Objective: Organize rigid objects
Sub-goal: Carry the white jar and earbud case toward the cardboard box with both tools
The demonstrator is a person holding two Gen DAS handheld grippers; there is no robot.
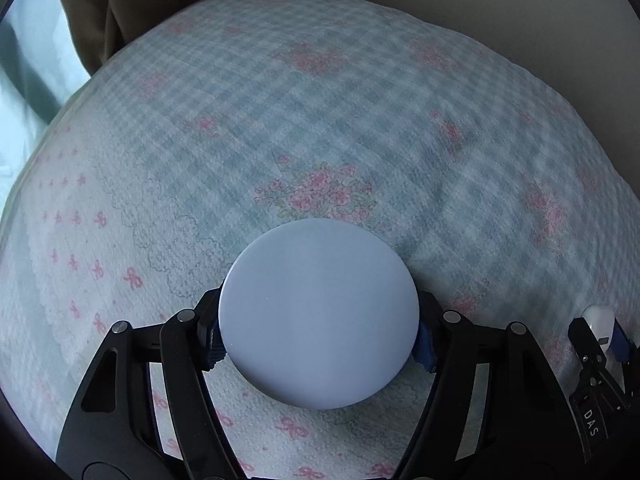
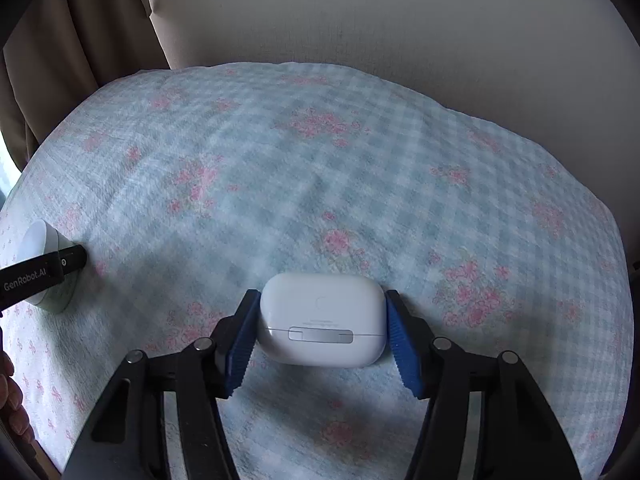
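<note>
My left gripper [image 1: 319, 340] is shut on a pale blue round disc-shaped object [image 1: 318, 312], its blue pads pressed on both sides. The disc also shows at the left edge of the right wrist view [image 2: 40, 264], held just over the bedspread. My right gripper [image 2: 322, 344] is shut on a white earbud case [image 2: 322, 318], hinge side facing the camera, low over the bedspread. In the left wrist view the right gripper [image 1: 600, 340] with the white case [image 1: 598, 318] shows at the far right.
A blue checked bedspread with pink flowers [image 2: 320, 180] covers the bed. A beige wall [image 2: 380, 12] stands behind it. Brown curtains [image 2: 80, 40] hang at the left. A hand [image 2: 12, 400] shows at the lower left edge.
</note>
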